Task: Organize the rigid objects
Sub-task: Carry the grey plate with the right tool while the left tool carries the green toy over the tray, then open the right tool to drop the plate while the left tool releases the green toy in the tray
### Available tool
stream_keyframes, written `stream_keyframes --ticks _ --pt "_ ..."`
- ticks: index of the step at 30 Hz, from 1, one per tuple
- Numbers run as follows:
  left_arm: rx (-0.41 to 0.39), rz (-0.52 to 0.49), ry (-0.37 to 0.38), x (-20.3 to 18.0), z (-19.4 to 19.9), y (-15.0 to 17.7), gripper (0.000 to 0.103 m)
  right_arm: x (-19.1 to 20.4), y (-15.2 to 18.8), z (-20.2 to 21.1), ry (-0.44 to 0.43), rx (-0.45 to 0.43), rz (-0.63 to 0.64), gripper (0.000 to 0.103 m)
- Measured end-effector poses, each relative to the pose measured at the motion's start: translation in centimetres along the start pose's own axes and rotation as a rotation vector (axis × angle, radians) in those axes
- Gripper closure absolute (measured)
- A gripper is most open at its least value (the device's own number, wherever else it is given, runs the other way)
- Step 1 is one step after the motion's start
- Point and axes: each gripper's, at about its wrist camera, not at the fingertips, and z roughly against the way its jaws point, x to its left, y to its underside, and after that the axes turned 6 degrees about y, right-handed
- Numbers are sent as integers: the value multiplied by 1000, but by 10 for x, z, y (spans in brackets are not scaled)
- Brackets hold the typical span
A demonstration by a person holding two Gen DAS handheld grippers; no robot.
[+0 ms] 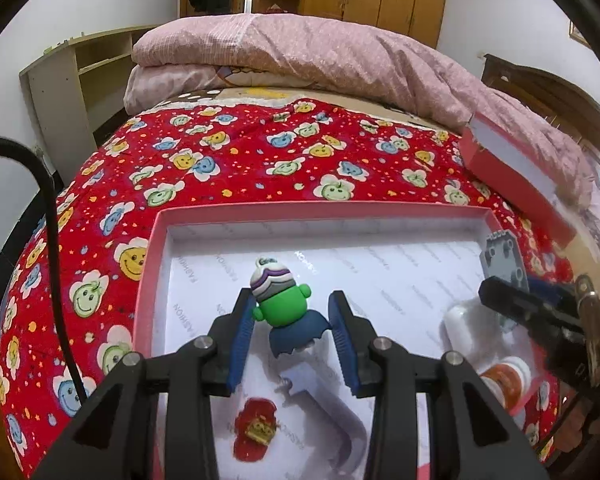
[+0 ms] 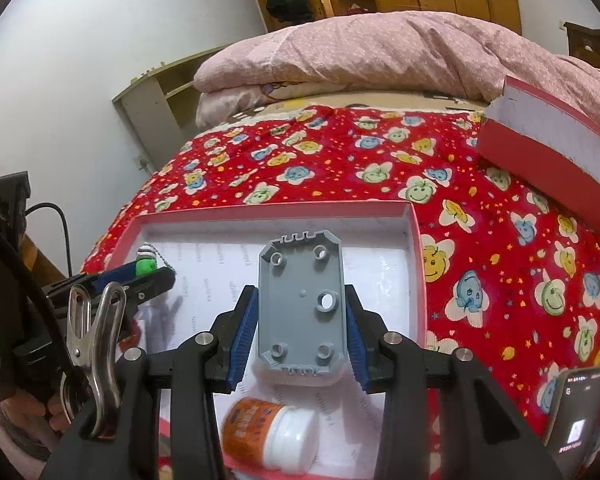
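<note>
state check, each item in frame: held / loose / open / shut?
left gripper: shut on green figure keychain
right gripper: shut on grey plastic plate
pink box: open, lid off
box lid: leaning on pink quilt
orange bottle: lying in box, capped
red charm: loose in box

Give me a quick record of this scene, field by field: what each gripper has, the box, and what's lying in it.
left gripper: shut on green figurine
right gripper: shut on grey plate
box: pink, open, white-lined, on red quilt
in box: orange bottle, red charm
lid: beside box, leaning on pink bedding
</note>
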Motion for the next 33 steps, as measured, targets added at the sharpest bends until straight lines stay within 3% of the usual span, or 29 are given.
stream_keyframes --ticks 11,13,18,23,27,33 --pt "3 -26 -43 -3 -16 3 63 -6 6 -18 11 24 -7 61" --pt "-2 -34 -43 -5 -17 3 59 -7 7 -20 18 24 -10 61" --pt "1 -40 -43 -7 -19 3 39 0 9 -22 54 13 29 59" --pt "-5 -27 -37 -5 -18 2 37 1 9 -23 58 7 38 56" --pt "-3 -27 -38 -4 -18 2 37 2 9 -22 48 3 32 49" --pt "-36 -17 -36 -4 1 3 37 -5 6 -13 3 -14 -32 32"
